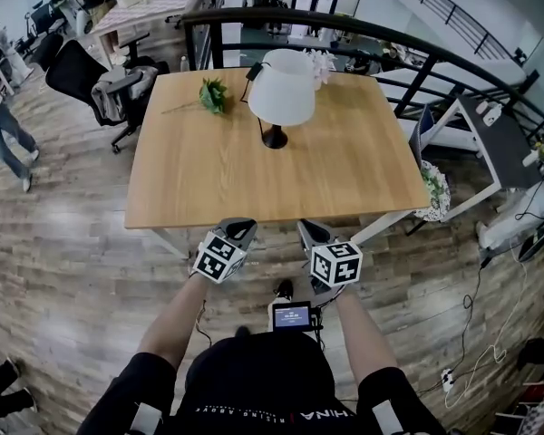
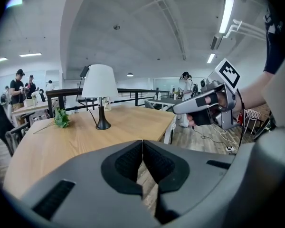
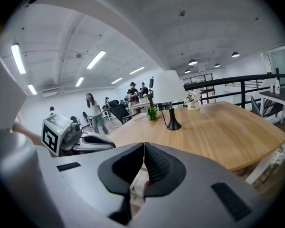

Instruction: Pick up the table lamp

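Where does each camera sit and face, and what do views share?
Head view: on the head, steeply down at table and table lamp; forearms, left tongs, right tongs show.
Left gripper view: on left tongs, facing the lamp; shut jaws, right tongs show.
Right gripper view: on right tongs, likewise; left tongs show.
All share lamp, table.

1. Black shirt (image 1: 254,374) of the person, bottom edge of the head view: white letters "HINA" readable. The smaller white line beside them is too small to confirm.
2. Small screen (image 1: 291,315) below the claws: lit, characters illegible.
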The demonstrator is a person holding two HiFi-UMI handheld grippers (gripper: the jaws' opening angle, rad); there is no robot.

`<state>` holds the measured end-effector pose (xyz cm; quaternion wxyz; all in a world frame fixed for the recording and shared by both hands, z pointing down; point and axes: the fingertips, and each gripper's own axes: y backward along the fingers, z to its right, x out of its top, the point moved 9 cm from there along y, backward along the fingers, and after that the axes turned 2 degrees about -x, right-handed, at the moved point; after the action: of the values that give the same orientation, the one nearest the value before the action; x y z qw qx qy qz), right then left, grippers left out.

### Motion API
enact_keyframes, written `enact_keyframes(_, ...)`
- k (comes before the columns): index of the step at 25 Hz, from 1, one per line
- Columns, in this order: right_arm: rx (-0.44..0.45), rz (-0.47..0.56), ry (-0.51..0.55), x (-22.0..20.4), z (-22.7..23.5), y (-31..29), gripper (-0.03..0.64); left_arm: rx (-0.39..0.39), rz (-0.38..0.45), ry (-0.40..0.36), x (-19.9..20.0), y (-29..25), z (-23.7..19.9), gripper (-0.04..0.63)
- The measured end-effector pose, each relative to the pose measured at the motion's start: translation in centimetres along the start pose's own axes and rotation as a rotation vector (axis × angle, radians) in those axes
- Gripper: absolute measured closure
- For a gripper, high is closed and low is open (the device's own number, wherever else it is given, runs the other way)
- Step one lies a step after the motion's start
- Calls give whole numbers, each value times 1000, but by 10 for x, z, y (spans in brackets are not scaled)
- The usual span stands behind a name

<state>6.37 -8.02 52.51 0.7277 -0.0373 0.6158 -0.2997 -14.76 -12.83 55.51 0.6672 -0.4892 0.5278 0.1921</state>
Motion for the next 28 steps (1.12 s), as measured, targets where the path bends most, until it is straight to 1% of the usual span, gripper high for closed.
enact_keyframes(4, 15, -16, 21, 30, 40, -30, 586, 28, -4, 4, 27, -39, -25, 577)
enact_keyframes(11, 68, -50, 47, 75, 106, -84, 586, 75, 0, 24, 71, -105, -63, 577)
enact_keyframes(13, 88, -54, 55, 85, 120, -98, 586, 90, 8, 45, 78, -119, -74, 577)
enact_keyframes(16, 119, -59, 69, 96, 137, -117, 586, 116, 44, 104, 86, -131, -87, 577)
enact_keyframes(18, 126, -65, 76, 103, 143, -128, 586, 132, 48, 121, 89, -135, -92, 577)
enact_keyframes(21, 132, -66, 69, 107, 141, -138, 586, 129, 44, 126, 89, -138, -99, 577)
enact_keyframes(25, 117, -60, 76, 113, 132, -150, 586, 107, 85, 131, 94, -137, -113, 577)
enact_keyframes(28, 98, -51, 86, 117, 121, -154, 586, 84, 86, 120, 94, -133, -124, 577)
